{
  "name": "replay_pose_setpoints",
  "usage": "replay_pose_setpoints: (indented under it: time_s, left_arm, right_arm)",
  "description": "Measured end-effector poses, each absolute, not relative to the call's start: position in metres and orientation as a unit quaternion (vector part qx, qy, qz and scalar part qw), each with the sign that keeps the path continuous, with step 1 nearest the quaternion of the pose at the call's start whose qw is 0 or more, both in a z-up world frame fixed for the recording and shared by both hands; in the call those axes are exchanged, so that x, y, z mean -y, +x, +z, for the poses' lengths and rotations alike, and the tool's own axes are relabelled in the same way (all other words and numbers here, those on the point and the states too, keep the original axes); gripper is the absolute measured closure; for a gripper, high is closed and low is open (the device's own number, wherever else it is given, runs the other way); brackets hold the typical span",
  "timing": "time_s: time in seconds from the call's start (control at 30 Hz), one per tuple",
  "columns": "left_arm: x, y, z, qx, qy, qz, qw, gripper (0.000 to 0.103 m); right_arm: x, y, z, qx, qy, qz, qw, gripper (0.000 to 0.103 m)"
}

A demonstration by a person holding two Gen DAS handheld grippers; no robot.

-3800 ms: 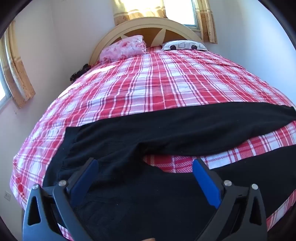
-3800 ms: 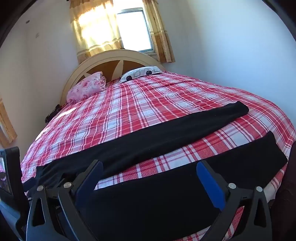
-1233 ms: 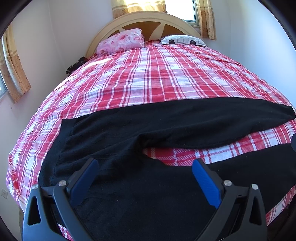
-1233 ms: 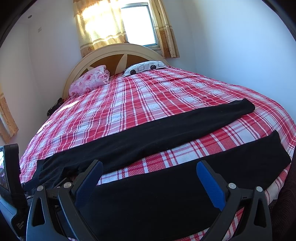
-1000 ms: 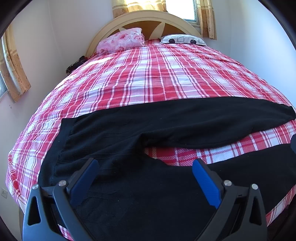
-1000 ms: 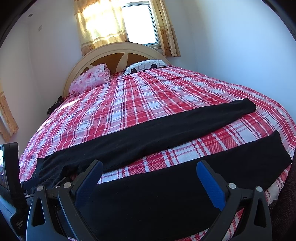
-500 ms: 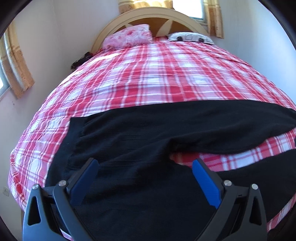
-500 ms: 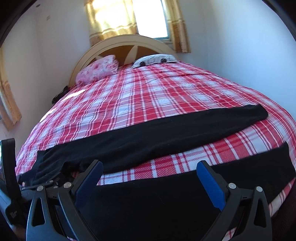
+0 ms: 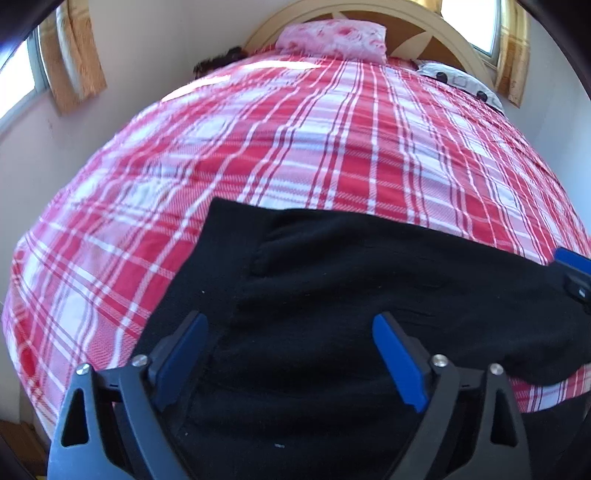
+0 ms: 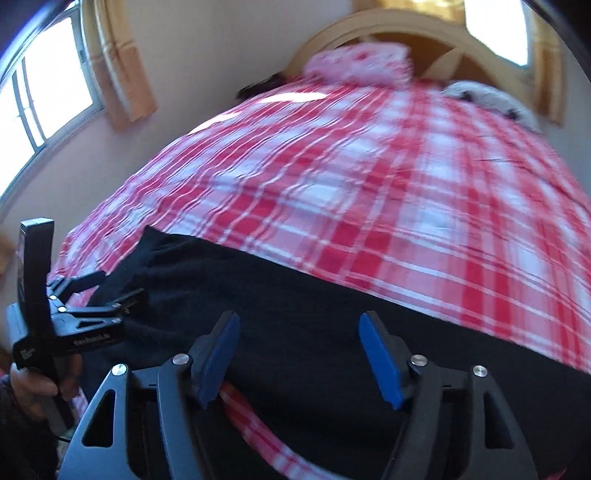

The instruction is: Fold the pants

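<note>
The black soft-fabric pants (image 9: 369,295) lie spread flat across the near end of a bed covered by a red-and-white plaid sheet (image 9: 295,147); the waist end points toward the left edge of the bed, and a strip of plaid shows between the two legs low in the right wrist view. The left gripper (image 9: 288,354), black-framed with blue finger pads, hovers low over the waist area with its jaws spread wide and nothing between them. The right gripper (image 10: 299,350), of the same build, is likewise wide open and empty, over the leg section just beside the plaid gap. At the head of the bed sit a pink floral pillow (image 9: 332,37) and a white pillow with black marks (image 9: 458,79) against a cream arched headboard (image 9: 424,26). Yellow-tan curtains (image 9: 74,62) hang by the side window.
</note>
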State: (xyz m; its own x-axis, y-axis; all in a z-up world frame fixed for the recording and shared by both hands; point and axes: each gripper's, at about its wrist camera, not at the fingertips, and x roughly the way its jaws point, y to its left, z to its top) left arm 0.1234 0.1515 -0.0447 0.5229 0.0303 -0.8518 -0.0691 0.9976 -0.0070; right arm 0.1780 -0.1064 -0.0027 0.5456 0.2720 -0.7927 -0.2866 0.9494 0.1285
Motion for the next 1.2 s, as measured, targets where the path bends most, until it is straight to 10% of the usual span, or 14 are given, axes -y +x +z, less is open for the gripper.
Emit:
replay_pose_setpoints:
  time_s: [0.3, 0.4, 0.57, 1.2]
  left_arm:
    - [-0.158, 0.129, -0.064, -0.496, -0.012, 0.025, 0.868, 0.01]
    - [-0.157, 0.131, -0.067, -0.492, -0.006, 0.025, 0.87, 0.009]
    - [-0.159, 0.128, -0.063, -0.491, -0.009, 0.018, 0.871, 0.008]
    - [-0.206, 0.083, -0.003, -0.434, -0.121, -0.036, 0.892, 0.004]
  right_arm:
    - [0.07, 0.266, -0.067, -0.512, -0.077, 0.183, 0.836, 0.034]
    - [0.073, 0.266, -0.082, -0.532, -0.076, 0.205, 0.818, 0.047]
    - [0.07, 0.254, -0.075, -0.516, -0.096, 0.224, 0.821, 0.098]
    - [0.026, 0.073, -0.032, -0.419, -0.158, 0.278, 0.85, 0.1]
